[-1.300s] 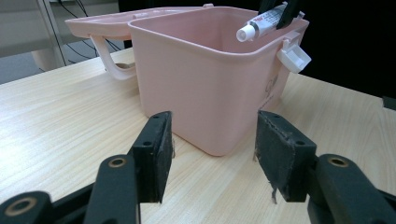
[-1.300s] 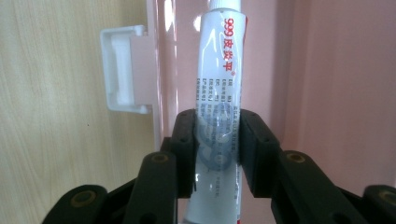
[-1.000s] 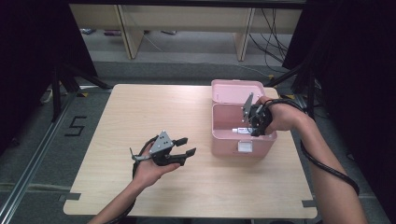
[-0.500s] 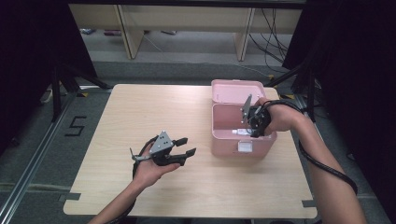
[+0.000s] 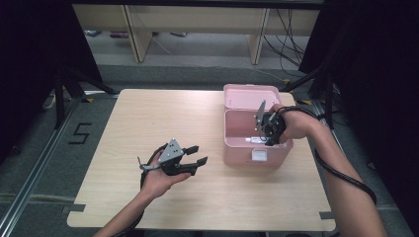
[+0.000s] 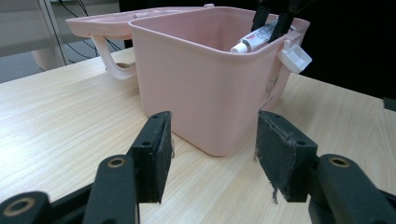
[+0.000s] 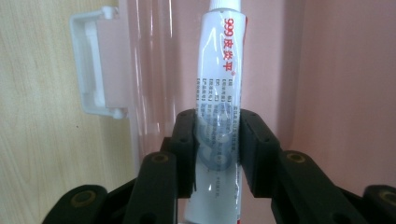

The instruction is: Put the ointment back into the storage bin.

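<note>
A pink plastic box (image 5: 257, 150) stands open at the table's right, its lid (image 5: 249, 95) folded back behind it. My right gripper (image 5: 264, 133) reaches into the box from the right, shut on a white tube (image 7: 219, 70) with red print. The tube (image 6: 254, 38) lies level just above the box rim (image 6: 205, 28), cap toward the latch side. The jaws in the right gripper view (image 7: 217, 149) press on the tube's lower half. My left gripper (image 5: 197, 155) rests low over the table left of the box, open and holding nothing (image 6: 212, 154), pointing at the box wall.
A white latch (image 7: 95, 77) hangs on the box's front wall. The wooden table (image 5: 148, 118) spreads wide to the left of the box. Dark stands and cables sit on the floor beyond the table's edges.
</note>
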{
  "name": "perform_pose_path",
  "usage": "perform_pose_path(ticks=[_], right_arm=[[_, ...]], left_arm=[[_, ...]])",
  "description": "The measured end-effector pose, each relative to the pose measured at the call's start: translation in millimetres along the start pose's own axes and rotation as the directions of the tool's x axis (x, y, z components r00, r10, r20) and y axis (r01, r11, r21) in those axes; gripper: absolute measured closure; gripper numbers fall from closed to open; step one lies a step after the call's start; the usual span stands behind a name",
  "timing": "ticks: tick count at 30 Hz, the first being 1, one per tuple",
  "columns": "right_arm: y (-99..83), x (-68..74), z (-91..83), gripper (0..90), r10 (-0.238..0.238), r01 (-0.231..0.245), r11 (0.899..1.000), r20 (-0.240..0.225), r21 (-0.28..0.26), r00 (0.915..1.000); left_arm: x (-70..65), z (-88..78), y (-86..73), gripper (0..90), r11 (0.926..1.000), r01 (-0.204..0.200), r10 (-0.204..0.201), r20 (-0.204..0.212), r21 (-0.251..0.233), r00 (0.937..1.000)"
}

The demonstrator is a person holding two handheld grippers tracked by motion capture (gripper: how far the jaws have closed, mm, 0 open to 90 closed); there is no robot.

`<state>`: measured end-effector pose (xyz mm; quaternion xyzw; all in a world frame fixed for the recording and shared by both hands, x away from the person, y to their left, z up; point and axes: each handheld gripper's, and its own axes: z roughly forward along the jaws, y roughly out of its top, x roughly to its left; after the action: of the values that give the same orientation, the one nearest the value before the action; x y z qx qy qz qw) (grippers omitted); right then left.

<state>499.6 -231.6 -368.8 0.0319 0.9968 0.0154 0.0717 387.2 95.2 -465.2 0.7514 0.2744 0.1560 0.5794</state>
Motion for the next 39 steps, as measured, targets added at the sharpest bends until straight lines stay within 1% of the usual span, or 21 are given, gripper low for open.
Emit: perform_pose_path(ticks=[2,7,8,9,10,11,12,13,16,17,21,27,28,29,30,32,34,36,37,38,39], right_arm=[[0.0,0.3,0.1,70.1,0.015,-0.015,1.000,-0.006,0.004,0.9999],[0.0,-0.2,-0.4,70.2,0.009,-0.009,1.000,-0.007,0.005,0.9999],[0.5,-2.5,-0.2,70.1,-0.027,0.027,1.000,-0.007,-0.002,0.9996],[0.4,-3.9,-0.4,70.1,-0.044,0.044,0.999,-0.001,-0.005,0.9990],[0.0,0.4,-2.3,70.1,0.033,-0.033,0.999,-0.004,0.020,0.9994],[0.0,-0.1,-2.6,70.1,0.026,-0.026,1.000,-0.002,0.018,0.9997],[0.3,-2.0,-2.4,70.1,0.000,0.000,1.000,0.000,0.006,1.0000],[0.5,-1.1,-3.1,70.2,0.014,-0.014,1.000,0.005,0.012,0.9999],[1.3,-1.8,-3.5,70.1,0.022,-0.022,1.000,0.001,0.013,0.9998],[1.6,-3.3,-2.5,70.1,-0.001,0.001,1.000,0.001,0.003,1.0000],[1.5,-3.7,1.5,70.1,-0.014,0.014,1.000,-0.006,0.010,0.9999],[0.7,-4.8,7.1,70.1,-0.012,0.012,1.000,-0.027,0.019,0.9996],[0.6,-2.9,6.8,70.1,0.021,-0.020,0.999,-0.020,0.033,0.9996],[0.6,-3.0,7.8,70.1,0.024,-0.024,0.999,-0.023,0.031,0.9994],[0.6,-5.0,9.5,70.1,-0.005,0.005,1.000,-0.030,0.018,0.9995],[0.7,-5.3,10.9,70.1,-0.004,0.004,1.000,-0.025,0.019,0.9997],[0.3,-5.7,12.6,70.1,0.010,-0.009,0.999,-0.041,0.036,0.9991],[0.6,-7.3,15.3,70.1,-0.013,0.014,1.000,-0.039,0.016,0.9991],[0.4,-6.7,15.4,70.1,0.001,0.000,1.000,-0.037,0.020,0.9993],[0.5,-4.5,15.5,70.1,0.048,-0.046,0.998,-0.053,0.050,0.9974],[0.5,-4.9,15.7,70.1,0.050,-0.047,0.998,-0.050,0.052,0.9975]], left_arm=[[0.1,0.0,0.1,45.4,1.0000,-0.001,0.001,0.000,0.000,1.0000],[0.3,-0.1,0.2,45.4,1.0000,0.000,0.000,-0.001,-0.001,1.0000],[0.1,0.0,0.2,45.3,1.0000,0.000,0.000,-0.001,-0.001,1.0000],[0.0,0.1,0.2,45.4,1.0000,0.000,0.000,0.000,0.000,1.0000],[-0.1,0.2,0.2,45.3,1.0000,0.000,0.000,0.001,0.000,1.0000],[-0.2,0.2,0.2,45.3,1.0000,0.000,0.000,0.000,0.000,1.0000],[-0.2,0.3,0.2,45.3,1.0000,0.000,0.000,0.000,0.000,1.0000],[-0.2,0.4,0.2,45.3,1.0000,0.000,0.000,0.000,0.000,1.0000],[-0.1,0.2,0.6,45.3,1.0000,0.000,0.000,0.000,-0.002,1.0000],[0.1,0.8,0.4,45.3,0.9999,0.001,-0.001,0.007,-0.011,1.0000],[0.1,0.0,0.3,45.3,1.0000,0.001,-0.001,-0.001,-0.002,1.0000],[0.0,0.4,-0.3,45.3,1.0000,0.000,0.000,0.000,0.002,1.0000],[-0.1,0.4,-0.2,45.3,1.0000,0.001,-0.001,0.000,0.001,1.0000],[-0.1,0.4,-0.2,45.3,1.0000,0.001,-0.001,0.000,0.001,1.0000],[-0.1,0.4,-0.1,45.3,1.0000,0.000,0.000,0.000,0.001,1.0000],[0.0,0.4,-0.3,45.3,1.0000,0.001,-0.001,0.000,0.001,1.0000],[0.0,0.3,-0.4,45.3,1.0000,0.002,-0.002,-0.001,0.002,1.0000],[0.0,0.2,-0.6,45.3,1.0000,0.002,-0.002,0.000,0.003,1.0000],[0.0,0.2,-0.7,45.3,1.0000,0.002,-0.002,0.000,0.003,1.0000],[0.0,0.1,-0.7,45.3,1.0000,0.001,-0.001,0.001,0.003,1.0000],[0.1,0.1,-0.7,45.3,1.0000,0.002,-0.002,0.001,0.003,1.0000]])
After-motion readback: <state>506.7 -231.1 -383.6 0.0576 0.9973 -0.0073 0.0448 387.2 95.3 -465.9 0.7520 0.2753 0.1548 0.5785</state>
